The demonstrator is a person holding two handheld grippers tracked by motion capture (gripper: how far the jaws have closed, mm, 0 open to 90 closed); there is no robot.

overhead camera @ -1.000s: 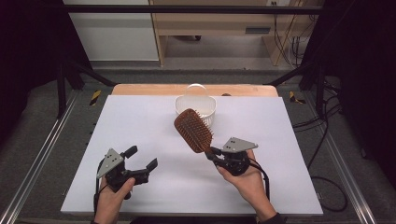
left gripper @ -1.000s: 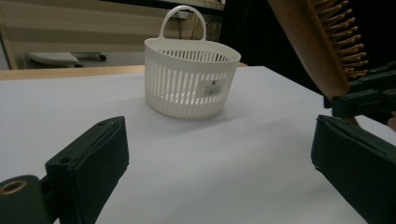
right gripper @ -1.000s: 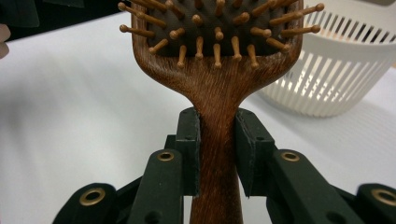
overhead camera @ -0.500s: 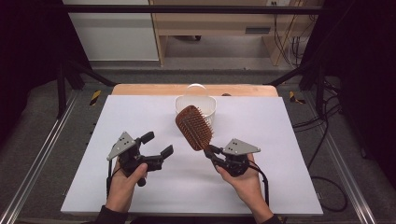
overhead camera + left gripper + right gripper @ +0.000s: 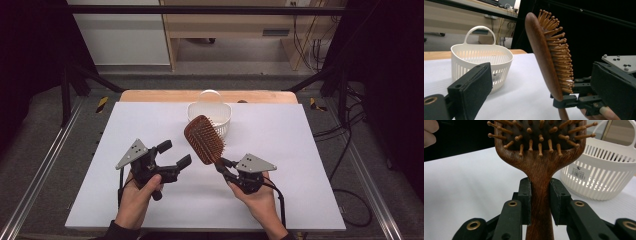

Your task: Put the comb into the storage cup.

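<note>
Looking down from the high view, we saw a white counter [image 5: 300, 150] with a person's two hands coming in from the near edge, each holding a gripper. The right gripper [image 5: 223, 165] had its fingers [image 5: 525, 200] closed on the neck of a wooden hairbrush [image 5: 203, 139], pressing it from both sides, as the right gripper view showed plainly. The brush was held off the counter, tilted up and away toward the far left, with its bristles facing up toward the high camera (and, in the left gripper view, turned toward the right gripper's side). The right hand [image 5: 257, 197] sat just behind that gripper.

We found the left gripper [image 5: 174, 154] to the left of the brush, apart from it, with its fingers [image 5: 474, 85] spread wide and nothing between them. In the left gripper view the brush stood between those two open fingers farther off, not touching either. The left hand [image 5: 135, 200] gripped the tool from below.

A white slotted basket [image 5: 210, 115] with a loop handle stood on the counter beyond the brush, near the far edge. A pale wooden strip [image 5: 150, 96] ran along the counter's far side.
</note>
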